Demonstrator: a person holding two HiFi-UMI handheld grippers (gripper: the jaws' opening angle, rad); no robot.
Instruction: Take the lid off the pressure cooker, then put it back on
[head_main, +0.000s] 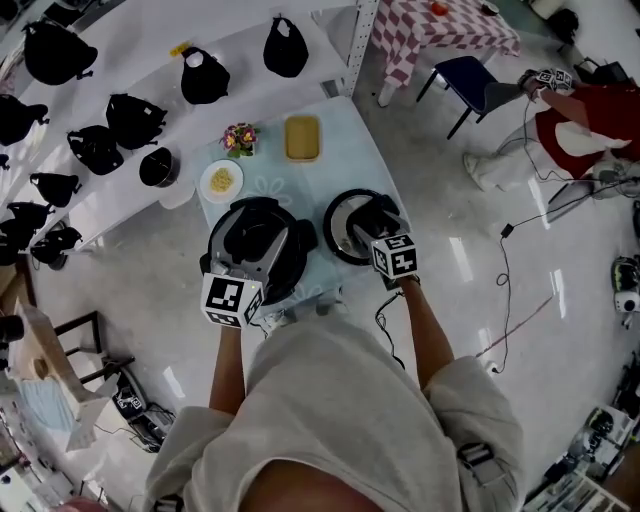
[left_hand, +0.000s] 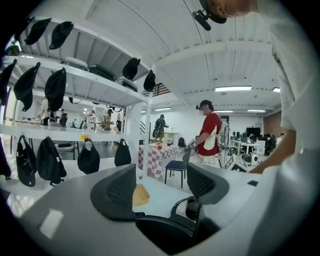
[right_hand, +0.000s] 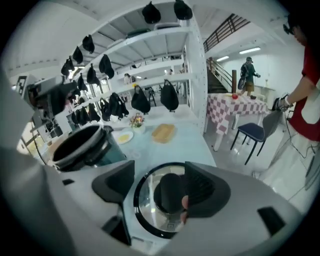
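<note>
While the cooker (head_main: 256, 232) stands open, its black-rimmed glass lid (head_main: 340, 230) lies alongside.

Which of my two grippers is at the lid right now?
The right gripper: its open jaws straddle the black knob of the lid. The left gripper sits at the open cooker instead.

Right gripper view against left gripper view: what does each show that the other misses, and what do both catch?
Right only: the lid lying on the table between the right tool's open jaws, plus a plate and flowers. Left only: the left tool's open jaws with a dark rounded part just beneath. Both: yellow tray, checkered table, blue chair, hanging bags.
</note>
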